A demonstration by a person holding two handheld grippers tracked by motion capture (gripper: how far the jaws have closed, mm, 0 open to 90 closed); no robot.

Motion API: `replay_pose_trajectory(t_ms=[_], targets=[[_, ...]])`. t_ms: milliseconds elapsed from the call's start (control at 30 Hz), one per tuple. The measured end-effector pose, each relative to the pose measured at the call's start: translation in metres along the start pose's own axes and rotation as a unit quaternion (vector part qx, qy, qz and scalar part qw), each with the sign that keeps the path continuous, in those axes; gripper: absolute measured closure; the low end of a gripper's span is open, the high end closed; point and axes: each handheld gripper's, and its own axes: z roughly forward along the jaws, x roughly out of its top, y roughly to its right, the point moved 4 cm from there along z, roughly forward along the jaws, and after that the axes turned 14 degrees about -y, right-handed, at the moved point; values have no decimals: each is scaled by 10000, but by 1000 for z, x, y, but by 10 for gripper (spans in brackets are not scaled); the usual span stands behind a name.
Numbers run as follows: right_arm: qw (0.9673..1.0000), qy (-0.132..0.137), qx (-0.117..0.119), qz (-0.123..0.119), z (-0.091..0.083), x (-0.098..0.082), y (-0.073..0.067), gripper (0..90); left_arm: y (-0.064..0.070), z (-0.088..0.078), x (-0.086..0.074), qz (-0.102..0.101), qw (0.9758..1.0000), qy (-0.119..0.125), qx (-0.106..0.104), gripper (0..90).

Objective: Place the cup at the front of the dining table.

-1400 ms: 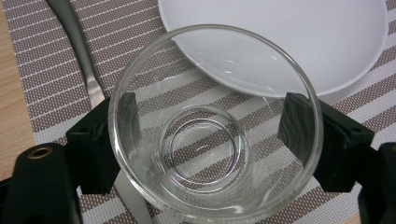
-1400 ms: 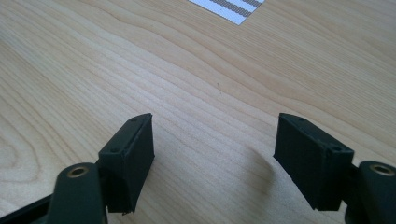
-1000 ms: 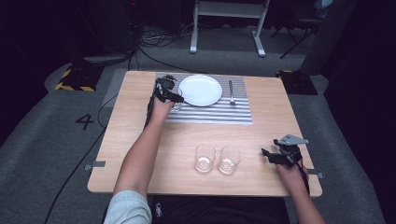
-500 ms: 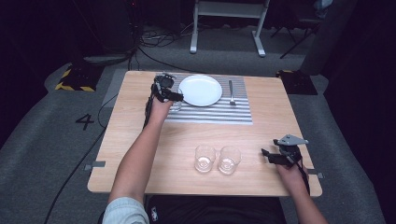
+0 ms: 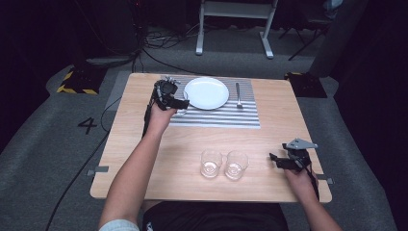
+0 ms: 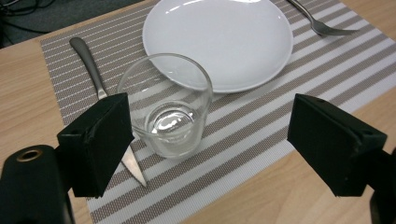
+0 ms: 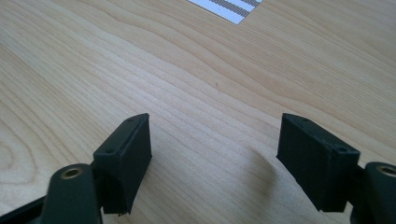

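High view: your wooden table (image 5: 159, 144) sits mid-frame on grey carpet (image 5: 43, 159); striped placemat (image 5: 226, 115) and white plate (image 5: 207, 93) upper centre.

Left gripper view: your left gripper (image 6: 210, 140), jaws spread, flanks a glass (image 6: 166, 105) on the placemat.

Right gripper view: your right gripper (image 7: 215, 156), jaws parted, over bare wood.

Both tools (image 5: 180, 105) (image 5: 274, 159) agape, left arm outstretched

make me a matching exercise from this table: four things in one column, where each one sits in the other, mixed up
Things:
1. plate
2. fork
3. knife
4. pair of glasses

Places:
A. bare wood near the person
B. middle of the striped mat
C. on the mat, right of the plate
D. on the mat, by the glass between the left gripper's jaws

Pairs: 1-B, 2-C, 3-D, 4-A
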Motion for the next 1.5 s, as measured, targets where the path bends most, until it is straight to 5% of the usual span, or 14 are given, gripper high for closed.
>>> replay_pose_trajectory(t_ms=[467,733,1500], targets=[[9999,-27,18,-110,0,0,1,260,27,-42,-27,373,9983,291,-342,145],[10000,-35,57,-42,0,0,1,259,35,-63,-49,634,9967,432,-267,150],[9999,-21,38,-112,0,0,1,260,26,-88,-115,895,9945,371,-387,151]])
